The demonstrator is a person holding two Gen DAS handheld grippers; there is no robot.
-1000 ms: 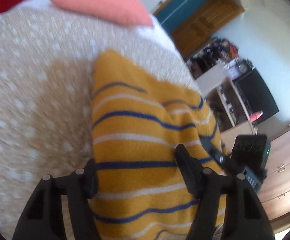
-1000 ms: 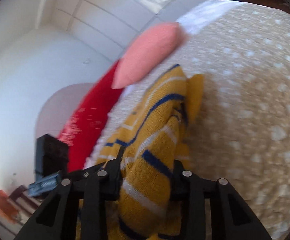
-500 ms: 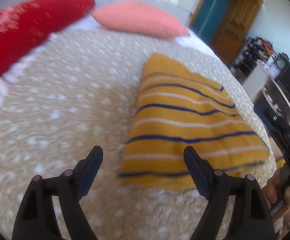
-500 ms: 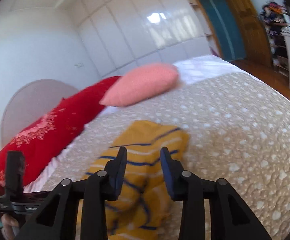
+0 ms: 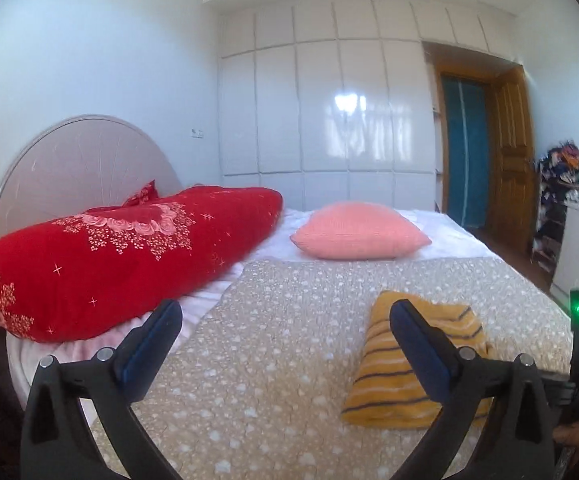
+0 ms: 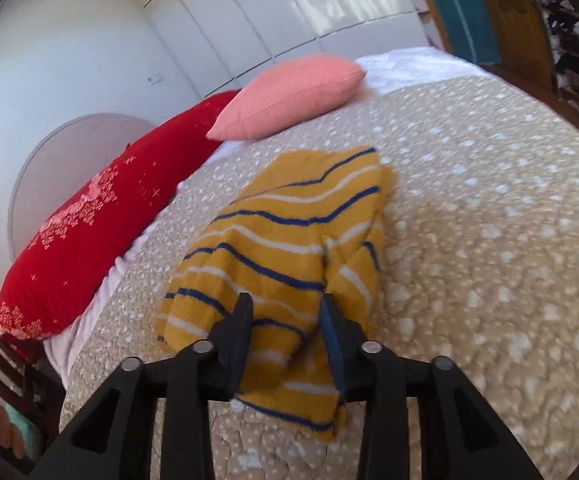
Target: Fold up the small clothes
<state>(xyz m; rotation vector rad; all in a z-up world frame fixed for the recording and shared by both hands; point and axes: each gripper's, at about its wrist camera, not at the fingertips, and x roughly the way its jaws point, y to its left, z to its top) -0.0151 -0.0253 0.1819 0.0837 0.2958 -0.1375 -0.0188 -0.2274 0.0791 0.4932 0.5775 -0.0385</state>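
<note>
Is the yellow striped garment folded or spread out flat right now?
Folded: the yellow striped garment lies doubled into a compact layered bundle on the bedspread.

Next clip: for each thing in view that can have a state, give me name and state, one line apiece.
Yellow striped garment: folded, lying on the bedspread.
Left gripper: wide open, empty, jaws just opened further.
Right gripper: part open over the garment's near edge, jaws just widened; grip unclear.
Pink pillow: lying flat.
Red pillow: lying along the bed's left side.
Wooden door: open.
</note>
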